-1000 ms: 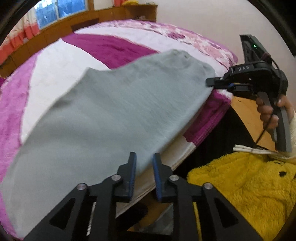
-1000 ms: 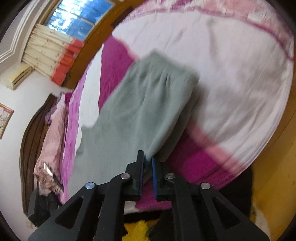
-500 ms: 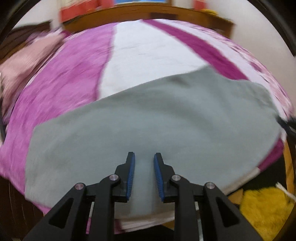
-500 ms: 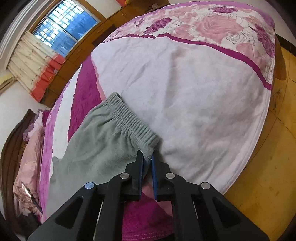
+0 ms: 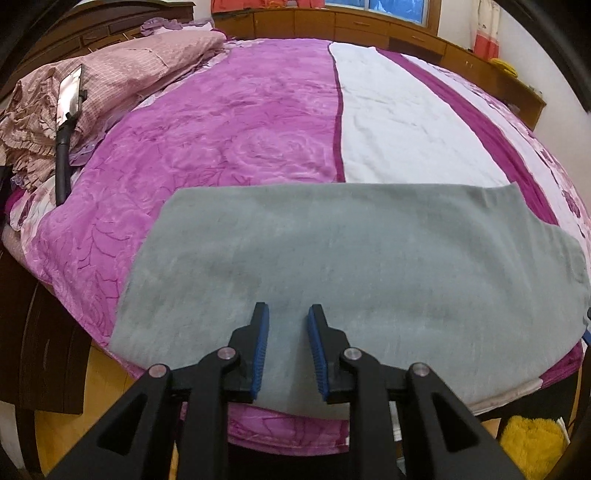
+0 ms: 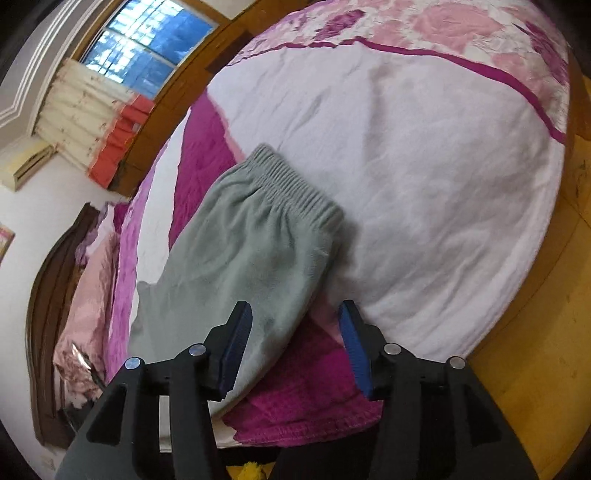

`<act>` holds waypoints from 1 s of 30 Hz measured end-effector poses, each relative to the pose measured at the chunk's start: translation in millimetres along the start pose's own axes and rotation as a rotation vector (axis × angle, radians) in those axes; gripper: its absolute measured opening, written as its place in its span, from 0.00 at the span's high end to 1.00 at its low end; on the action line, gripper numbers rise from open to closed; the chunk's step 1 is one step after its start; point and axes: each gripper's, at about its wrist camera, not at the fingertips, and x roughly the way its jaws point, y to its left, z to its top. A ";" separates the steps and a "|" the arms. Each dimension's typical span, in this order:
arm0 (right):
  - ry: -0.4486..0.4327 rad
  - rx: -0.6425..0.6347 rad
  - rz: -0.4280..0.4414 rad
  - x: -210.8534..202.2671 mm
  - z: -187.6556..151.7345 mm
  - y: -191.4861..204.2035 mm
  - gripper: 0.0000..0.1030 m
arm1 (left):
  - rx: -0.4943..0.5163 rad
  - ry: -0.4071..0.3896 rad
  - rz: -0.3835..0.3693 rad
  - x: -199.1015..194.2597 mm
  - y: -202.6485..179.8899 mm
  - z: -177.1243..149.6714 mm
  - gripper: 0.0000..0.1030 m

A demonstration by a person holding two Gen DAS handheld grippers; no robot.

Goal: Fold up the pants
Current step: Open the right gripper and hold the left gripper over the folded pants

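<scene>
Grey pants (image 5: 332, 258) lie flat along the near edge of the bed, folded lengthwise, legs to the left. In the right wrist view the pants (image 6: 236, 258) show their elastic waistband (image 6: 295, 184) at the far end. My left gripper (image 5: 288, 317) is open and empty, just above the middle of the pants' near edge. My right gripper (image 6: 295, 317) is open and empty, jaws wide, over the waist-end corner near the bed edge.
The bed carries a purple, white and pink blanket (image 5: 240, 122). Pink bedding (image 5: 110, 85) and a black-handled tool (image 5: 66, 122) lie at the head end. Wooden cabinets (image 5: 369, 26) stand behind. A yellow plush thing (image 5: 532, 454) and wooden floor (image 6: 535, 369) lie below.
My right gripper opened and let go of the waistband corner, and the pants now rest on the bed. My left gripper swung left along the pants and stayed open.
</scene>
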 end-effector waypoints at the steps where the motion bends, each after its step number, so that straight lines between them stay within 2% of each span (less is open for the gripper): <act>1: -0.008 -0.016 -0.001 1.5 0.8 2.4 0.57 | 0.000 0.000 0.003 1.5 -0.5 1.2 0.75; 8: -0.046 -0.023 -0.002 16.1 8.5 13.2 0.57 | 0.006 0.002 0.019 6.8 -2.1 2.5 0.74; 12: -0.050 -0.052 0.011 3.9 3.0 20.3 0.57 | -0.003 0.002 0.008 7.9 -0.7 2.7 0.74; 15: 0.013 -0.045 0.072 3.2 -6.2 22.5 0.57 | -0.005 -0.001 0.009 8.3 -0.8 2.7 0.74; 17: 0.091 -0.017 0.138 13.3 -16.7 22.6 0.57 | -0.003 -0.003 0.009 8.5 -0.5 2.5 0.74; 19: 0.116 -0.039 0.129 25.4 -19.4 27.6 0.57 | -0.004 -0.002 0.007 8.3 -0.6 2.3 0.74; 23: 0.053 -0.042 0.123 35.8 -8.7 36.2 0.57 | -0.010 -0.003 0.000 7.7 0.9 1.7 0.74; 28: -0.124 0.016 0.122 26.0 13.2 30.5 0.58 | -0.012 -0.002 -0.001 8.2 2.0 1.8 0.74; 30: -0.135 0.054 0.119 32.7 22.3 20.7 0.59 | -0.009 -0.001 0.004 9.4 1.1 1.8 0.73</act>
